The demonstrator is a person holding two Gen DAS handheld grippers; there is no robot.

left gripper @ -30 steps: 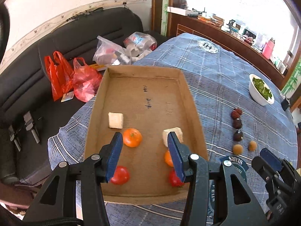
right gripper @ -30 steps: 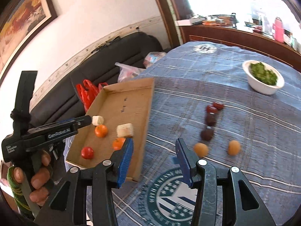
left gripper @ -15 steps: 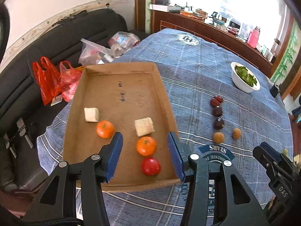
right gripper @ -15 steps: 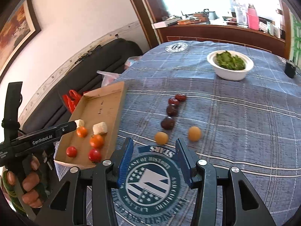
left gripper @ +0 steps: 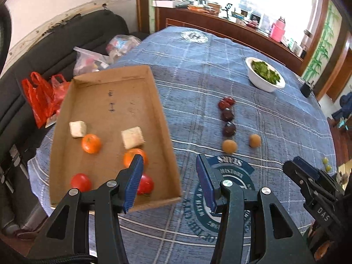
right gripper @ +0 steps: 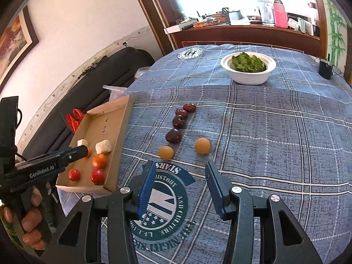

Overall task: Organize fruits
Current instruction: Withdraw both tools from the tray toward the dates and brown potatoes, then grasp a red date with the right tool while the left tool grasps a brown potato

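a: how do the jaws stand?

b: the left gripper (left gripper: pixel 169 171) is parted with nothing between its pads, hanging over the near right corner of the box (left gripper: pixel 110 83). the right gripper (right gripper: pixel 179 176) is likewise apart and empty, above the round emblem (right gripper: pixel 162 206) on the cloth.

a: and the fruit?

b: in the box lie two oranges (left gripper: pixel 91 143), two tomatoes (left gripper: pixel 80 182) and two pale cubes (left gripper: pixel 77 128). on the cloth (right gripper: pixel 275 132), well right of the box, a row of dark red fruits (right gripper: pixel 173 136) runs away from the camera, with two tan round fruits (right gripper: pixel 166 153) at its near end, just beyond the right gripper.

a: what is the surface?

b: a round table under a blue plaid cloth. a white bowl (right gripper: pixel 248 76) of greens stands farther back.

a: the room?

b: a dark sofa (left gripper: pixel 66 37) sits left of the table with red bags (left gripper: pixel 41 96) and clear bags (left gripper: pixel 92 60) on it. behind is a wooden sideboard (right gripper: pixel 242 35) under a bright window, with a pink bottle (right gripper: pixel 279 14) on it. a framed picture (right gripper: pixel 13 35) hangs on the white wall. a hand (right gripper: pixel 30 217) grips the left gripper's handle.
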